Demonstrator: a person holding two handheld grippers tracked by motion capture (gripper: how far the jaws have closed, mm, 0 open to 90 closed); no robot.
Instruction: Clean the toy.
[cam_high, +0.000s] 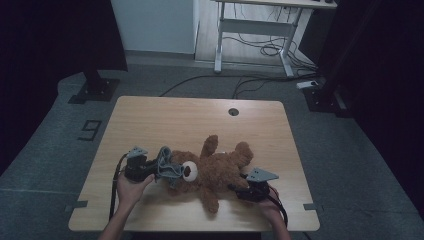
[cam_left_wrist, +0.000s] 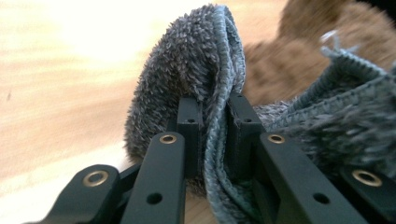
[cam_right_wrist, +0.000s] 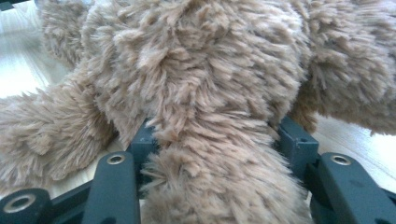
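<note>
— What's around you, biggest first?

— The wooden table (cam_high: 165, 120) takes most of the high view, with a round cable hole (cam_high: 233, 111) toward twelve o'clock near its far edge. Beyond that edge a white desk frame (cam_high: 250, 30) stands on the floor with loose cables under it. Nothing lies between me and the toy; the near half of the table holds just the bear and my two tools.

— And the bear?

— The brown teddy bear (cam_high: 215, 170) lies near the middle of the table's near half, head toward nine o'clock, legs toward three, one arm sticking up toward twelve. Its fur is shaggy and tan-brown, with a pale muzzle. A grey knitted cloth (cam_high: 167, 167) sits bunched at its head; I think it's a small garment, though the fold hides its shape.

— Your left gripper?

— My left gripper (cam_left_wrist: 215, 126) has its jaws squeezed nearly together, pinching a doubled fold of that grey cloth, fuzzy side outward.

— The right?

— My right gripper (cam_right_wrist: 217, 144) is partly closed around one furry limb at the bear's three o'clock end, a jaw pressed into the fur on either side.
</note>
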